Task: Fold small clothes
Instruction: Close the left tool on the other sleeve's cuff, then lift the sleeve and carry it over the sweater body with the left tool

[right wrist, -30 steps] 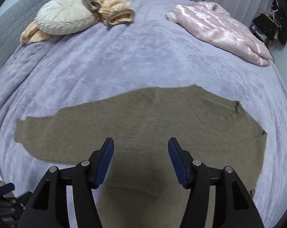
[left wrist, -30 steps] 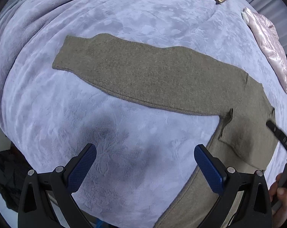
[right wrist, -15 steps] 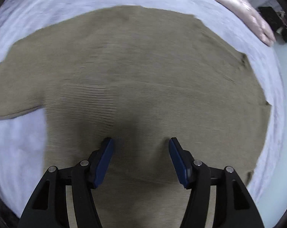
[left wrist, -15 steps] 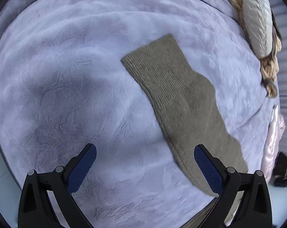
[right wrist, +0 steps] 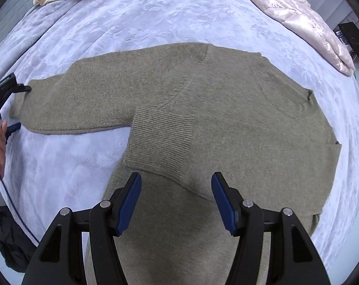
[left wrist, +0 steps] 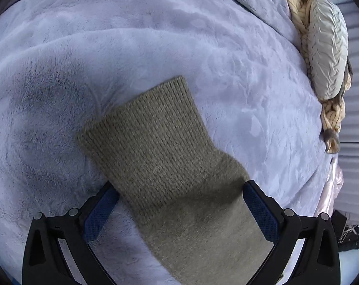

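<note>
An olive knit sweater (right wrist: 227,109) lies flat on the lilac bed cover. One sleeve is folded across the body, its ribbed cuff (right wrist: 160,140) just beyond my right gripper (right wrist: 176,201), which is open and empty above the body. The other sleeve stretches out to the left. In the left wrist view its ribbed cuff (left wrist: 151,133) lies between the fingers of my open left gripper (left wrist: 179,209), which straddles the sleeve low over the cover. The left gripper also shows in the right wrist view (right wrist: 6,102) at the sleeve's end.
A pink satin jacket (right wrist: 296,16) lies at the far right of the bed. A round cream cushion (left wrist: 327,49) and a beige knit garment (left wrist: 331,118) lie at the head end. The lilac plush cover (right wrist: 132,19) surrounds the sweater.
My left gripper has travelled along the outstretched sleeve to its cuff and come down around it. My right gripper dipped close over the body, then drew back.
</note>
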`<state>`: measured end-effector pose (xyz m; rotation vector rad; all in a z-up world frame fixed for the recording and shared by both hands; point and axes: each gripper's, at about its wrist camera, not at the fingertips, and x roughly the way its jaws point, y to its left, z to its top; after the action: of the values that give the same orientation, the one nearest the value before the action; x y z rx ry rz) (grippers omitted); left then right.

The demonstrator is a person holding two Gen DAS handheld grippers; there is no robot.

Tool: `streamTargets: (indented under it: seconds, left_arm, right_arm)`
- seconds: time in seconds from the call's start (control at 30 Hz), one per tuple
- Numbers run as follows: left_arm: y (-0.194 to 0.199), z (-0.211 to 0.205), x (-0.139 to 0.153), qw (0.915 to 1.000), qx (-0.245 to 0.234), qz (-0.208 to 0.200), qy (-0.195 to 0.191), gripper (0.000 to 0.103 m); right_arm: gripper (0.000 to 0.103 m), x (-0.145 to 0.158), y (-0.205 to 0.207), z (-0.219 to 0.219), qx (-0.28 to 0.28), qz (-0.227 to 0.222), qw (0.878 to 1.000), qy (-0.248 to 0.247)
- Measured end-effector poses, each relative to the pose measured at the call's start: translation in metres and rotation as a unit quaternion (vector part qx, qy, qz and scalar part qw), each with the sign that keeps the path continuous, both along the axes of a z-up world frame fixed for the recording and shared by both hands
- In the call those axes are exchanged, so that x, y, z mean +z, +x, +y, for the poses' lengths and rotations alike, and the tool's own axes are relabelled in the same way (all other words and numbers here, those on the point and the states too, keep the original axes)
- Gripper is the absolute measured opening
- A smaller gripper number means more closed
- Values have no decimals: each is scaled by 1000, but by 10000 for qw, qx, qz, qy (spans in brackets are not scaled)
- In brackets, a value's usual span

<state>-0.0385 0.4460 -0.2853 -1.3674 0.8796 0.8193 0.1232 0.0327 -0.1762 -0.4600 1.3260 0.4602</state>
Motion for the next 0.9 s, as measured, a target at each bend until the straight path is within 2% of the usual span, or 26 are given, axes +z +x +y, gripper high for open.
streamTargets:
  seconds: [0.07, 0.1, 0.13, 0.17, 0.33, 0.47, 0.6, 0.63, 0.67, 0.7, 0.9]
  left_arm:
    - [-1, -1, 7, 9998, 38, -105, 150, 73]
    - [-1, -1, 10, 9997, -47, -133, 187, 49]
    - [-2, -2, 10, 9995, -148, -214, 160, 36]
    - [-3, -2, 10, 9993, -216, -285, 127, 33]
    - [-12, 5, 9, 9991, -194, -366, 61, 33]
    - [-14, 8, -1, 9993, -272, -244, -95, 34]
    - [-13, 9, -2, 9989, -334, -318, -31, 34]
    - [-13, 9, -2, 9988, -366, -338, 13, 33]
    - [-13, 9, 0, 9986, -432, -302, 69, 25]
    - [-13, 9, 1, 9984, -489, -271, 113, 12]
    - [-11, 2, 37, 9951, -824, -54, 538, 12]
  right_arm:
    - [65, 3, -3, -6, -52, -19, 10000, -13]
    - [65, 4, -2, -6, -84, -22, 10000, -10]
    - [65, 6, -2, -9, -122, -22, 9999, -3]
    - [65, 6, -2, -10, -161, -21, 9999, -2]
    - [65, 8, -5, -13, -217, -7, 9998, -37]
    - [65, 10, -10, -13, -168, -16, 9998, -55]
    - [65, 11, -16, -12, -97, -23, 9999, -84]
    - [65, 11, -18, -12, -79, -23, 9999, -101]
    - [65, 11, -19, -12, -62, -23, 9999, -122]
    - [65, 11, -20, -12, -53, -25, 9999, -144]
    - [65, 13, -22, -20, -125, -34, 9997, -211]
